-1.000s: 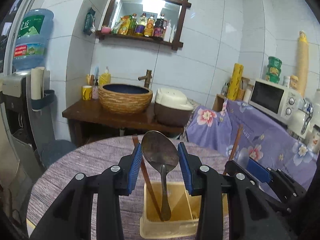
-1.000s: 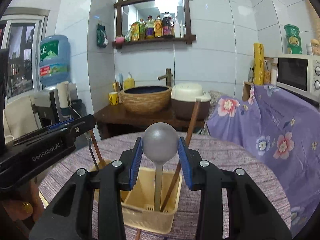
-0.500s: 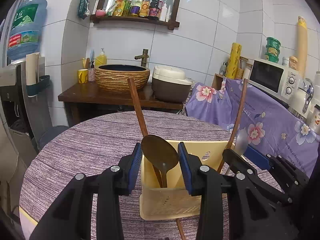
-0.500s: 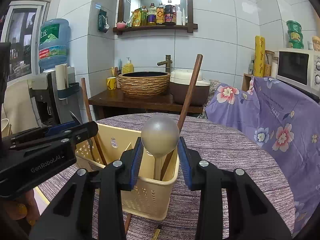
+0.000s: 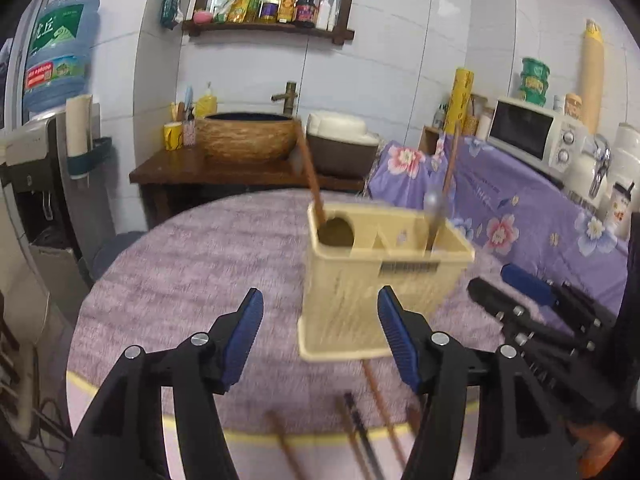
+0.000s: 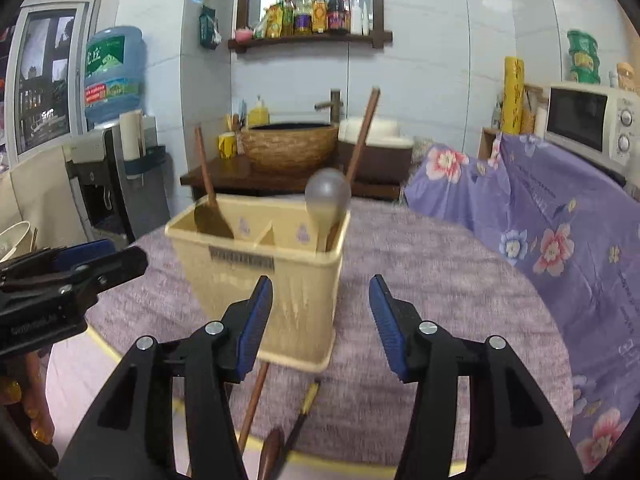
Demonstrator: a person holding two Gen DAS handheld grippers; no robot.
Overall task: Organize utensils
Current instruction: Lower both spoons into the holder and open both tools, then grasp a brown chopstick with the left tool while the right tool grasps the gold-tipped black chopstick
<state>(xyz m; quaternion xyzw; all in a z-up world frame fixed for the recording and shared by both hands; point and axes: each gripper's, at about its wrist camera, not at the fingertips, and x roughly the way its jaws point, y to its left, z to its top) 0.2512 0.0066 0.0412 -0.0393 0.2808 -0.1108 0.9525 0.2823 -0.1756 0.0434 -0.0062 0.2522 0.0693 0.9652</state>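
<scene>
A cream plastic utensil holder (image 5: 384, 280) stands on the round purple table; it also shows in the right wrist view (image 6: 260, 276). A dark metal spoon (image 5: 335, 232) and a wooden stick stand in its left compartment. A silver spoon (image 6: 327, 192) and a second wooden stick (image 6: 362, 136) stand in its right compartment. My left gripper (image 5: 320, 336) is open and empty, just in front of the holder. My right gripper (image 6: 320, 320) is open and empty, also just in front of it. Several chopsticks (image 5: 372, 396) lie on the table by the front edge, also in the right wrist view (image 6: 252, 404).
The table's yellow-trimmed front edge (image 5: 256, 436) is close below the grippers. A purple floral-covered counter (image 6: 560, 216) with a microwave (image 5: 532, 136) stands to the right. A wooden stand with a woven basin (image 5: 248, 140) is behind, a water dispenser (image 5: 52, 92) at left.
Both grippers have opened and let go of their spoons, which now stand in the holder. Both grippers have pulled back and down from the holder toward the table's front edge.
</scene>
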